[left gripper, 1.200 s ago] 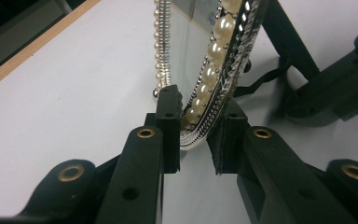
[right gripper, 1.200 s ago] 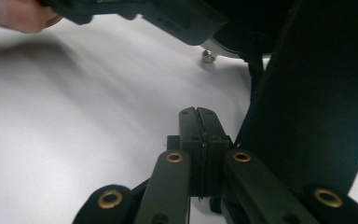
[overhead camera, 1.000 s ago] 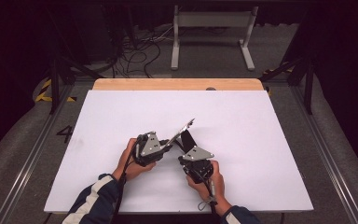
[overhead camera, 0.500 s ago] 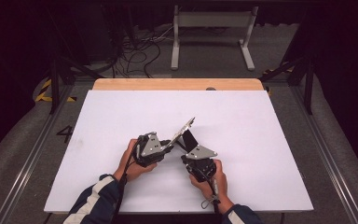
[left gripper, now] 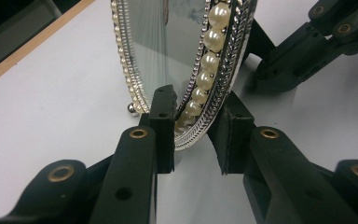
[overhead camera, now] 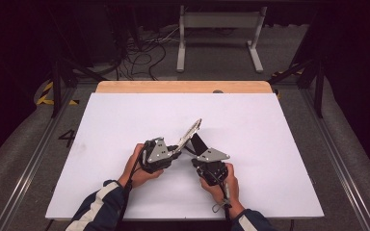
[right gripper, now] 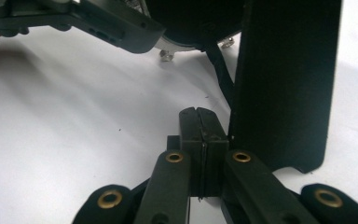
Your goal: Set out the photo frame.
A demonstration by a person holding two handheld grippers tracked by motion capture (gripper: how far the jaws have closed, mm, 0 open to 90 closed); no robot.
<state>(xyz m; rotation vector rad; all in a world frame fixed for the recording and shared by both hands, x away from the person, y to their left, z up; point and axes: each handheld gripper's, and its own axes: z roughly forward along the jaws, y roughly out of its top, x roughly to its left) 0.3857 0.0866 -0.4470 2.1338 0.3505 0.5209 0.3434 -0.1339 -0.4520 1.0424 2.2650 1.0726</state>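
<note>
An oval silver frame [overhead camera: 189,134] with a pearl rim [left gripper: 209,60] stands tilted on the white table [overhead camera: 270,144], propped by its black back stand [overhead camera: 198,143]. My left gripper [overhead camera: 176,148] reaches in from the left. Its jaws [left gripper: 193,135] straddle the frame's lower rim closely, with a thin gap at the right pad, so it reads as open. My right gripper [overhead camera: 197,158] comes from the near right and is shut [right gripper: 199,116] with nothing in it. Its tips rest low beside the black stand [right gripper: 284,84].
A wooden strip [overhead camera: 183,86] edges the table's far side. Beyond it are floor cables and a white metal stand [overhead camera: 219,33]. The frame's small silver foot [right gripper: 167,55] rests on the table.
The right gripper has edged slightly to the right. The frame and the left gripper stay where they were.
</note>
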